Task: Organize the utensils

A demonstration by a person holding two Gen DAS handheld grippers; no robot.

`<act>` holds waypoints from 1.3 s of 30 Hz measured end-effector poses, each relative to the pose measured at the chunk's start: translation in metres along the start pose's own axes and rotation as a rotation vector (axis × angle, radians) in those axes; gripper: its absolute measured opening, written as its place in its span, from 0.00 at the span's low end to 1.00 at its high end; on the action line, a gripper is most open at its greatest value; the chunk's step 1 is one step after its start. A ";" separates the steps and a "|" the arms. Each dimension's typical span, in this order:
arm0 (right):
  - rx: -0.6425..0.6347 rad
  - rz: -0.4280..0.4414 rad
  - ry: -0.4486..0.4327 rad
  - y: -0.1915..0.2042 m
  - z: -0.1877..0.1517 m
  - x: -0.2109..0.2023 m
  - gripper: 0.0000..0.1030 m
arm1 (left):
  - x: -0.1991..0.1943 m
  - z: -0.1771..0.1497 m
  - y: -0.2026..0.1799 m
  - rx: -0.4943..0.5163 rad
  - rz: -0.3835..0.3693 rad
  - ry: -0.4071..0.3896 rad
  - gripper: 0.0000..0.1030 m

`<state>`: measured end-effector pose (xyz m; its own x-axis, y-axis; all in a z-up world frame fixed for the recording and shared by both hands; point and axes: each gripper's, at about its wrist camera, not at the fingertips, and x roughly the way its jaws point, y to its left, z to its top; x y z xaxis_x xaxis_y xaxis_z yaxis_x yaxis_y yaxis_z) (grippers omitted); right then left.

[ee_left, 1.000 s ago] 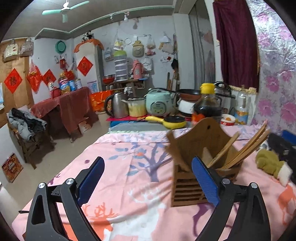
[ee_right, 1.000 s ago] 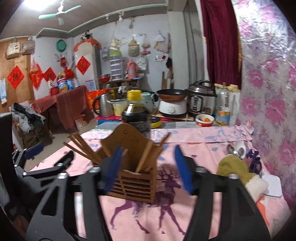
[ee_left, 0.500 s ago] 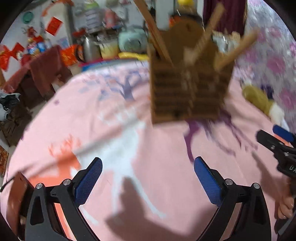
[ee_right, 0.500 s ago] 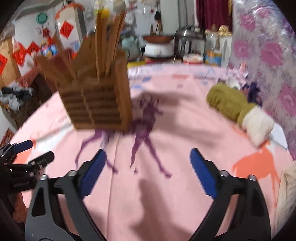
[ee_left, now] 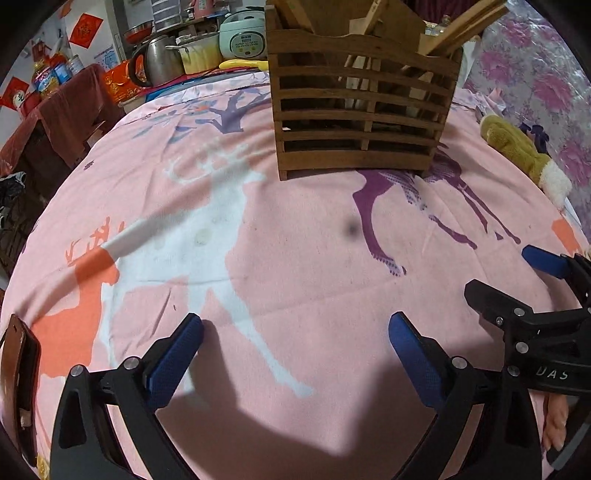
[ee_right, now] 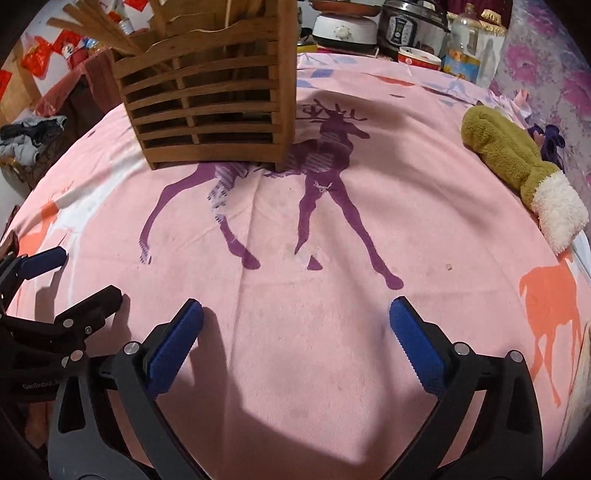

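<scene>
A slatted wooden utensil holder point(ee_left: 362, 110) stands on the pink deer-print tablecloth point(ee_left: 295, 240), with wooden chopsticks point(ee_left: 461, 26) and other wooden utensils sticking out of it. My left gripper point(ee_left: 295, 325) hangs open over bare cloth in front of the holder, nothing between its blue pads. In the right wrist view the holder point(ee_right: 210, 107) is at the upper left. My right gripper point(ee_right: 295, 314) also points down at bare cloth, its jaws still opening and empty. The two grippers sit side by side: the right gripper point(ee_left: 500, 271) shows at the left view's right edge.
An olive mitten with a white cuff point(ee_right: 509, 158) lies at the right of the table. A brown flat case point(ee_left: 18, 369) rests at the left edge. Beyond the table's far edge stand a kettle point(ee_left: 159, 62), rice cooker point(ee_left: 242, 37), pressure cooker point(ee_right: 406, 26) and bottles.
Both grippers have sunk and tipped down toward the cloth, so the holder has slid to the top of each view. The right jaws have spread wider.
</scene>
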<state>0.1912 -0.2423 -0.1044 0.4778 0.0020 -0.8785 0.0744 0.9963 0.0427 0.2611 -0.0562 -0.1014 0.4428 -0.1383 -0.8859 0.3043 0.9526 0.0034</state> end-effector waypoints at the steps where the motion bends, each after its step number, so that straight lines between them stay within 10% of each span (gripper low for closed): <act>1: 0.004 -0.003 0.000 0.000 0.002 0.000 0.95 | -0.001 0.004 -0.002 -0.001 0.001 0.000 0.96; 12: -0.018 0.009 -0.004 -0.002 -0.003 -0.005 0.95 | -0.010 -0.003 -0.005 0.034 -0.004 0.011 0.96; 30: 0.010 -0.039 -0.497 0.005 0.049 -0.140 0.95 | -0.143 0.052 0.020 -0.050 0.110 -0.519 0.96; 39: 0.066 0.046 -0.559 0.004 0.068 -0.138 0.95 | -0.144 0.082 0.017 -0.191 0.107 -0.567 0.96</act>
<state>0.1850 -0.2448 0.0489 0.8716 -0.0182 -0.4899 0.0883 0.9888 0.1203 0.2719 -0.0420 0.0647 0.8587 -0.1119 -0.5001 0.0996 0.9937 -0.0512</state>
